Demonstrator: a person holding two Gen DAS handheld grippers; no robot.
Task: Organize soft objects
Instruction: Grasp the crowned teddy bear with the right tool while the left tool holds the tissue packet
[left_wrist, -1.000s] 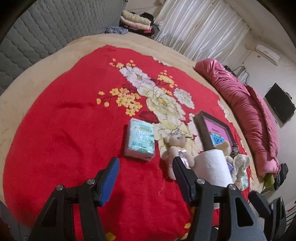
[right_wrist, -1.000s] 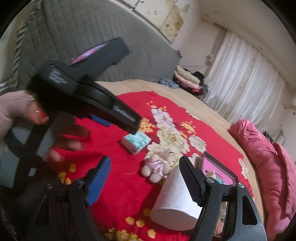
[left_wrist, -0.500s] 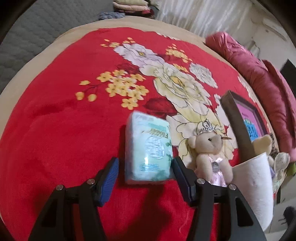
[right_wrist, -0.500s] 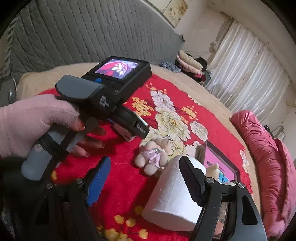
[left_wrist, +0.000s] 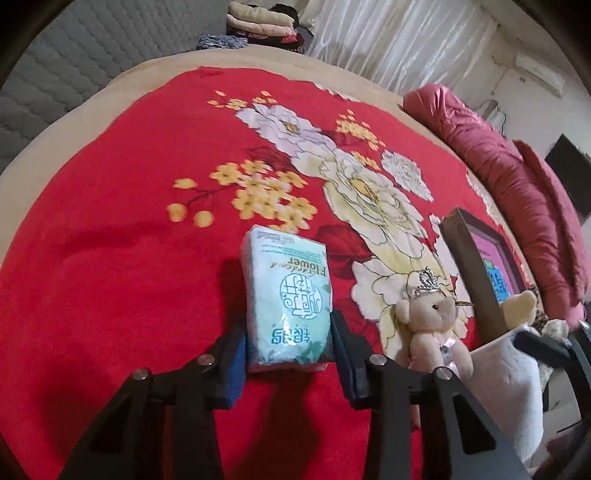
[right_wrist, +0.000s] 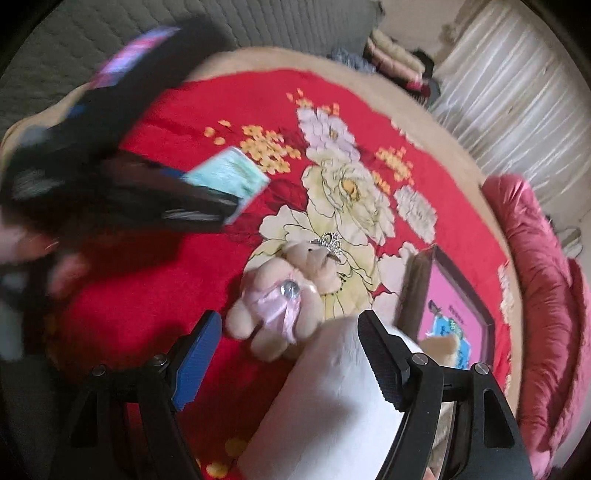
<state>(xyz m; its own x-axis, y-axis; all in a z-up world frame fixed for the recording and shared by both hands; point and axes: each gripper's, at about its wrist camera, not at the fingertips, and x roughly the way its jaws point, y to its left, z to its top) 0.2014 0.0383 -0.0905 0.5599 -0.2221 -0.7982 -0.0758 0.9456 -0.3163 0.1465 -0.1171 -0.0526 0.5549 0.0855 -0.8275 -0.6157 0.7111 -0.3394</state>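
Here the left gripper (left_wrist: 290, 356) is clamped on the tissue pack (left_wrist: 288, 295), its two pads pressing the pack's lower sides at bottom centre of the left wrist view; the narrow side grip likely suits a soft pack that would buckle if pinched across its face. In the blurred right wrist view the same pack appears in the upper left, seemingly lifted off the red floral blanket (left_wrist: 110, 266), though the blur makes that uncertain. The right gripper (right_wrist: 290, 354) stands wide with nothing between its pads; the teddy bear (right_wrist: 291, 291) lies on the blanket just ahead of it, centre frame, while the paper roll (right_wrist: 332, 398) stands under its right finger. To the right, a dark-framed box (right_wrist: 454, 306) probably serves as the collecting place.
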